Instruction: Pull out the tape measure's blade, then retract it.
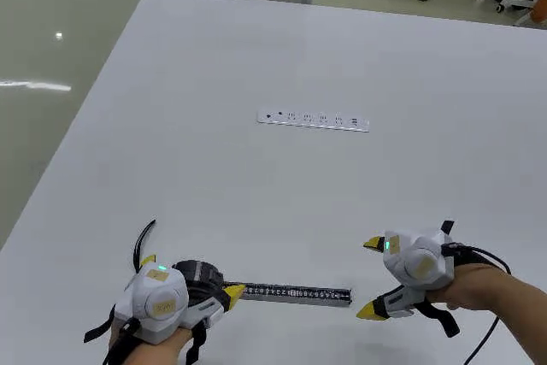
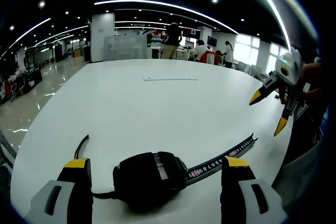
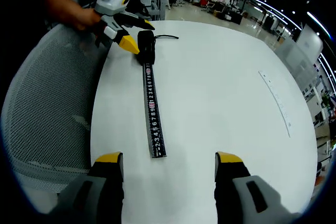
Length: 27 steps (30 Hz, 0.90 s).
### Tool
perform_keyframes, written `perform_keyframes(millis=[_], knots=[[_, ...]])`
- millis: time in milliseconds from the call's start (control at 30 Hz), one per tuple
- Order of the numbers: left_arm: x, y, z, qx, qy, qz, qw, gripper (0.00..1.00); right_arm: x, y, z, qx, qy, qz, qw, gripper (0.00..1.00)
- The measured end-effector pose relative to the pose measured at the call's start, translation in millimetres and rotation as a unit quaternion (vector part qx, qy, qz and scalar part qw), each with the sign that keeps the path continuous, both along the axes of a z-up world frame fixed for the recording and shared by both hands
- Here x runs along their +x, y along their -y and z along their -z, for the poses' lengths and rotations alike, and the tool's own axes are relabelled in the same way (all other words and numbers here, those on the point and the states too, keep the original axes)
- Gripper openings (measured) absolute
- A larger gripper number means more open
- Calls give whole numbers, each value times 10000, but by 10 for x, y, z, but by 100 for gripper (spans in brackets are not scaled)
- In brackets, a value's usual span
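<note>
The black tape measure case [image 1: 203,276] lies near the table's front left edge, with its blade [image 1: 295,294] drawn out flat to the right. My left gripper [image 1: 190,277] stands open around the case [image 2: 151,178], with a gap on each side. The right gripper [image 1: 372,278] is open just past the blade's tip. In the right gripper view the blade's end [image 3: 159,151] lies between and slightly ahead of that gripper's [image 3: 168,157] jaws, touching neither. The blade [image 3: 151,103] runs back to the case [image 3: 145,43] and the left gripper [image 3: 137,35]. The right gripper [image 2: 268,113] hangs above the table.
A white power strip [image 1: 313,120] lies mid-table, far from both grippers. The case's black wrist strap [image 1: 141,241] curls off to the left. A grey mesh chair [image 3: 47,103] sits against the white table's [image 1: 256,194] front edge. People stand in the background.
</note>
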State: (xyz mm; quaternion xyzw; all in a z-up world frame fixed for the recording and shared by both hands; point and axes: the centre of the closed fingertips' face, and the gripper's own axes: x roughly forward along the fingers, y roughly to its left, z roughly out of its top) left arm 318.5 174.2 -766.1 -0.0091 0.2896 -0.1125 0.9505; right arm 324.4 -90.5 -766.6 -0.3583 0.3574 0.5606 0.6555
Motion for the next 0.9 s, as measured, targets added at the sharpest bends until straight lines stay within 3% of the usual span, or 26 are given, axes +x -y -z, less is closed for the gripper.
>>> perform_keyframes(millis=[100,200,400,900], knots=[[8,37,-32,-28,68,41,10000,100,2,9,93,-138,38,-211,9997,64],[6,36,-25,-21,56,60,10000,100,-23,18,198,-214,-95,-257,9994,56],[1,28,-14,-28,22,31,10000,100,-87,9,379,-330,-329,-269,9986,51],[-14,11,47,16,-97,15,10000,100,-134,-26,529,-425,-494,-320,9974,32]])
